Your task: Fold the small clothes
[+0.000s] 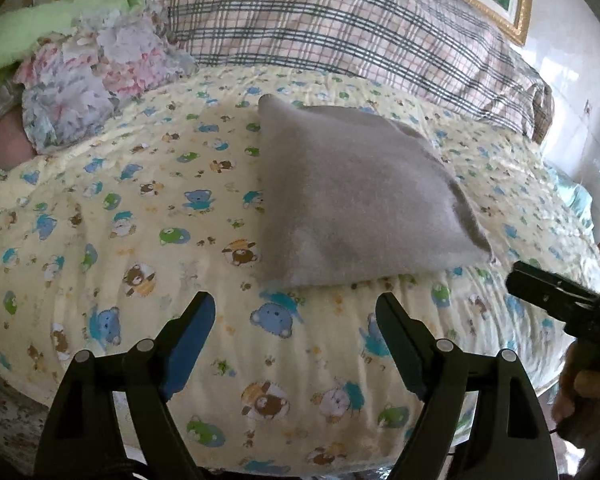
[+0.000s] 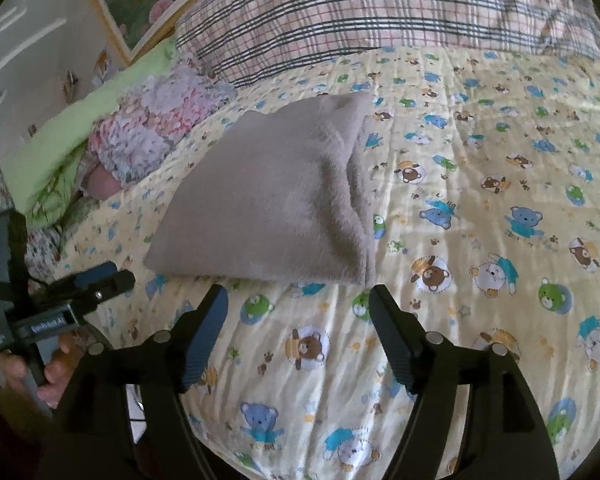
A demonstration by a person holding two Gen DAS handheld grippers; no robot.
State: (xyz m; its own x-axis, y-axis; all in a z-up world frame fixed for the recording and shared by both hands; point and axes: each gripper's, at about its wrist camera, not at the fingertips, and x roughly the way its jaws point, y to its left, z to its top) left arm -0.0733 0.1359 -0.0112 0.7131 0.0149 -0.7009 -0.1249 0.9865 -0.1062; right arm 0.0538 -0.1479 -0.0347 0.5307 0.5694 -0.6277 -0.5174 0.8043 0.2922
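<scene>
Both tools are spread wide and hold nothing: the left tool (image 1: pixel 296 312) hangs just short of the near edge of the folded grey cloth (image 1: pixel 352 196), and the right tool (image 2: pixel 298 304) sits likewise before that cloth's near edge, close to its thicker, layered corner. The cloth lies flat on the bear-print quilt (image 1: pixel 120 240) covering the bed, roughly mid-bed, apart from everything else.

The fold looks close to done, so the main risk is undoing it. A tool pushed forward low would likely plough into the near edge and bunch the layers; a pinch at the stacked right side could catch only the top layer and peel it open. The quilt is soft and wrinkled, so a deep pinch could also gather quilt along with the cloth and drag both.

Room is generous in front and to the right, where bare quilt runs well clear. To the left, a floral bundle (image 1: pixel 96 72) and a green blanket (image 1: pixel 24 36) lie well apart from the cloth, and a plaid pillow (image 1: pixel 332 24) sits behind it. The two tools are near each other, so crossing paths could knock them together.
</scene>
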